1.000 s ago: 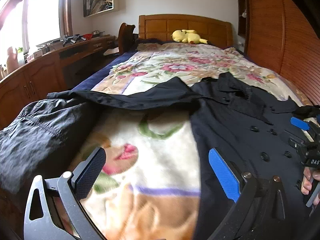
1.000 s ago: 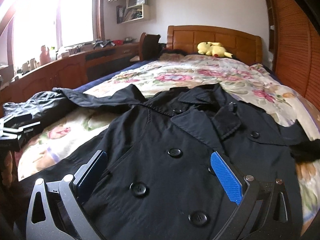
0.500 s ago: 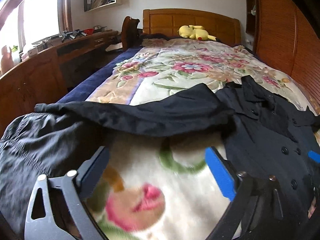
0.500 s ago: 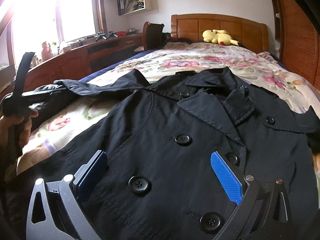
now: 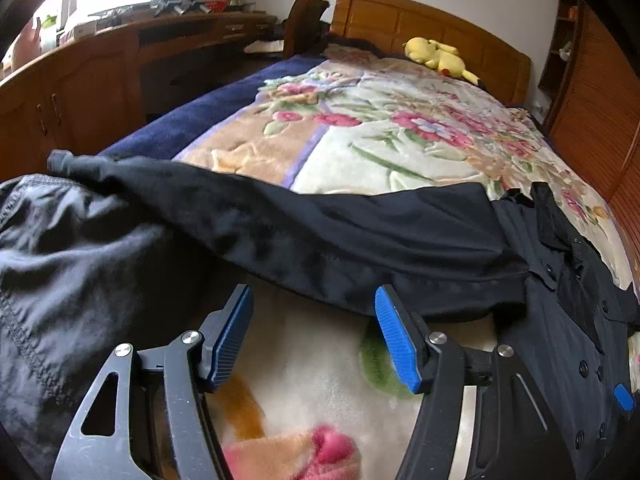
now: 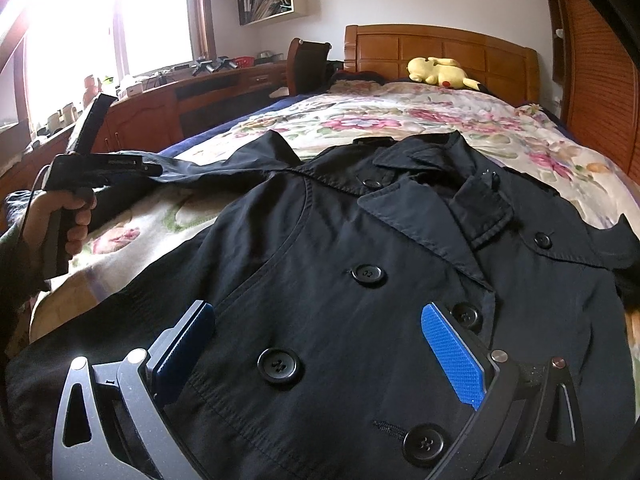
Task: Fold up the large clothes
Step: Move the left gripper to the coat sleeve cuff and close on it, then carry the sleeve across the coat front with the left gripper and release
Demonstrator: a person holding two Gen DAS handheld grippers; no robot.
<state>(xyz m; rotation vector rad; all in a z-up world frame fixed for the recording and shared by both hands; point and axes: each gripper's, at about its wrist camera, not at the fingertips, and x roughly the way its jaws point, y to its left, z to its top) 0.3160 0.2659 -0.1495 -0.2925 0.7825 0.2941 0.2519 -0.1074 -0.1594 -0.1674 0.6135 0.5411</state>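
A black double-breasted coat (image 6: 360, 264) lies face up on the flowered blanket (image 6: 420, 120) of a bed. Its sleeve (image 5: 320, 232) stretches out to the left across the blanket. My left gripper (image 5: 314, 320) is open, blue pads apart, just short of the sleeve's near edge, low over the blanket. It also shows in the right wrist view (image 6: 104, 168), held in a hand at the sleeve. My right gripper (image 6: 320, 344) is open and empty, low over the coat's buttoned front.
A second dark garment (image 5: 60, 260) lies bunched at the bed's left edge. A yellow plush toy (image 6: 440, 72) lies by the wooden headboard (image 6: 440, 48). A wooden desk and cabinets (image 5: 80, 80) run along the left. A slatted wooden wall (image 6: 600, 80) stands on the right.
My left gripper has moved forward and left from the coat's hem toward the outstretched sleeve. My right gripper has edged forward over the coat's front. Both stayed open.
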